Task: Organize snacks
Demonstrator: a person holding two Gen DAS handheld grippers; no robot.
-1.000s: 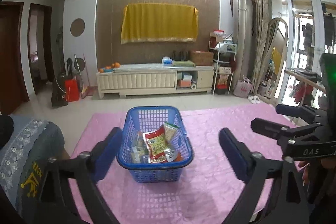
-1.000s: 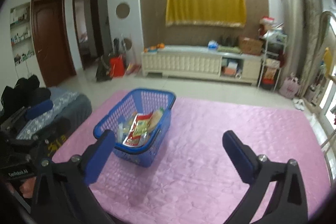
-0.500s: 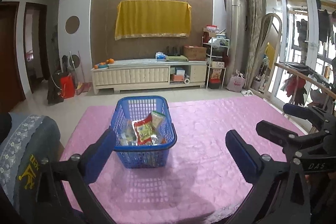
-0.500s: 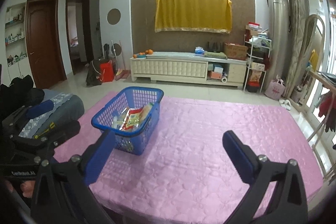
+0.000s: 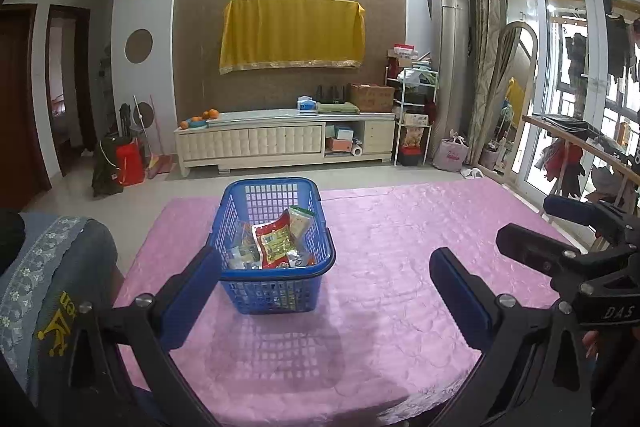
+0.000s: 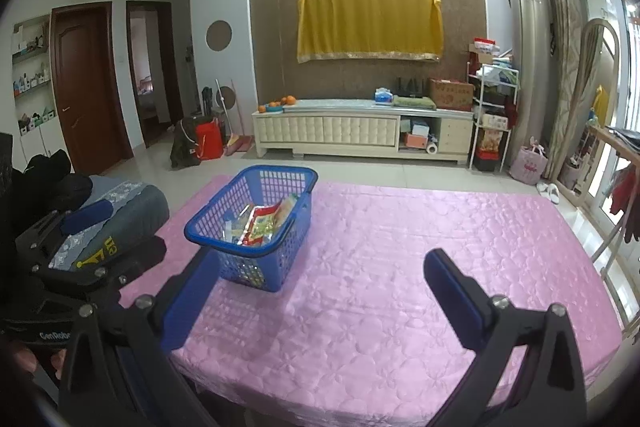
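Note:
A blue plastic basket (image 5: 276, 281) stands on the pink quilted table (image 5: 400, 247), left of centre. Several snack packets lie inside it, a red one (image 5: 274, 241) on top. My left gripper (image 5: 324, 279) is open, held back over the near table edge with the basket just ahead of its left finger. In the right wrist view the basket (image 6: 256, 227) sits far left on the table (image 6: 420, 247), and my right gripper (image 6: 320, 275) is open with nothing between its fingers. Each gripper shows at the edge of the other's view.
A grey padded seat with lace trim (image 5: 44, 279) stands at the table's left. Beyond the table are a tiled floor, a cream TV cabinet (image 5: 280, 141), a yellow-draped screen and a shelf rack (image 5: 412, 115). A wooden rail with clothes (image 5: 580, 143) runs along the right.
Both grippers have pulled back and risen from the basket, which now looks smaller and farther off. More of the near table edge shows. Both stay open.

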